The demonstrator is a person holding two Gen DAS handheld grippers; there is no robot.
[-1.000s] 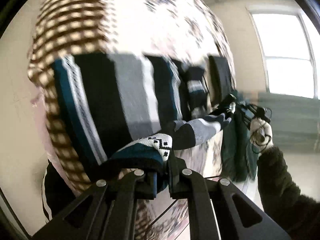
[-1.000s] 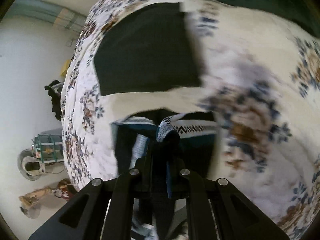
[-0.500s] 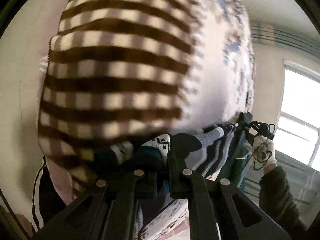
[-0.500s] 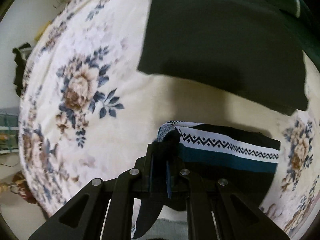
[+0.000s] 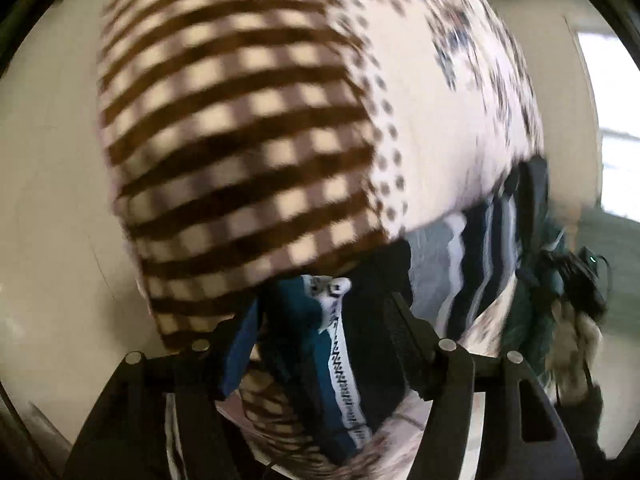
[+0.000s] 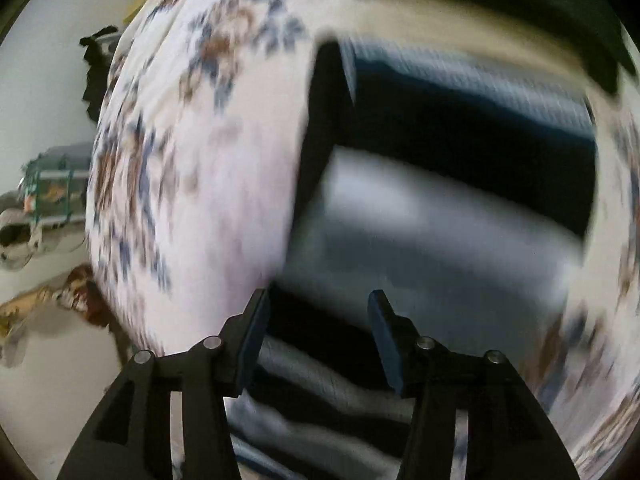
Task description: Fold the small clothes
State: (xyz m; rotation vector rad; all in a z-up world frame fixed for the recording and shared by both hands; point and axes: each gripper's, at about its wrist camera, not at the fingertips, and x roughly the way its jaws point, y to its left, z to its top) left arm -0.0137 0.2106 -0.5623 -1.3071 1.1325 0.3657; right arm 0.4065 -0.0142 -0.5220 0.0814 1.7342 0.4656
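The striped garment — black, grey and teal bands with a white patterned trim — lies on the floral bedspread, and both grippers are letting go of it: the left gripper has its jaws opening with the trimmed edge loose between them, the right gripper opening above the cloth with nothing pinched. To finish this fold well (my judgement), lift both straight off so no fingertip drags the layer askew — then smooth it. A brown checked cloth lies just beside the left edge, and a dark garment beyond could get caught.

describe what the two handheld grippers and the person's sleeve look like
Both the left gripper and right gripper have black angular plastic fingers with silver screws and dark blue pads. In the left view, the far hand wears a dark sleeve, with black cables near it.
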